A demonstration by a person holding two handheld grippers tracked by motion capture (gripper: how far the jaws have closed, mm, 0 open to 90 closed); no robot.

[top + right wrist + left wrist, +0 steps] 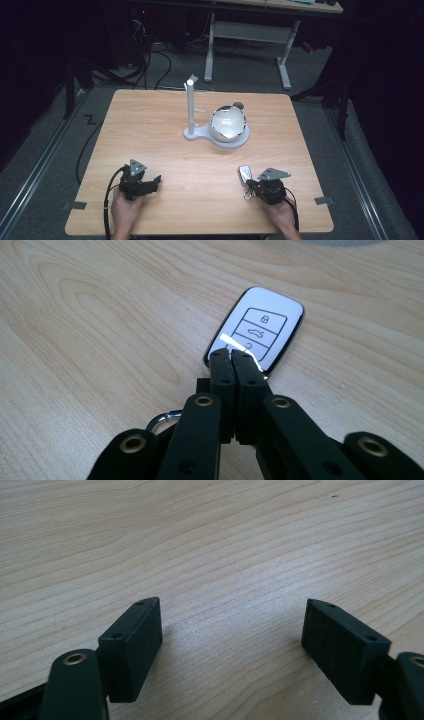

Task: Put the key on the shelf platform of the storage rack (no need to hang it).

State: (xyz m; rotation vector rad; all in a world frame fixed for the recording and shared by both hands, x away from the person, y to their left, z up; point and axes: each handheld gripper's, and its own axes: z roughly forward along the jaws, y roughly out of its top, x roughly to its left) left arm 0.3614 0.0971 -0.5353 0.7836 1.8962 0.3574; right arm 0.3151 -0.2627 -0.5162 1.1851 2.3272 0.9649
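Note:
A car key (262, 330) with a chrome rim and three button icons lies flat on the wooden table (90, 315), and its metal ring (161, 421) trails toward me. My right gripper (231, 354) is shut, its jaws pressed together and pinching the key's near end. From above, the same key (244, 173) sits just ahead of the right gripper (251, 186) at the front right. At the front left, my left gripper (155, 181) rests low on the table. Its fingers (132, 647) stand wide apart over bare wood, so the left gripper (232, 605) is open and holds nothing.
A white stand (190, 107) with an upright post rises near the table's middle. A shiny round bowl (228, 123) sits on its flat base. A small dark disc (238, 105) lies just behind the bowl. Cables and desk legs are on the floor beyond.

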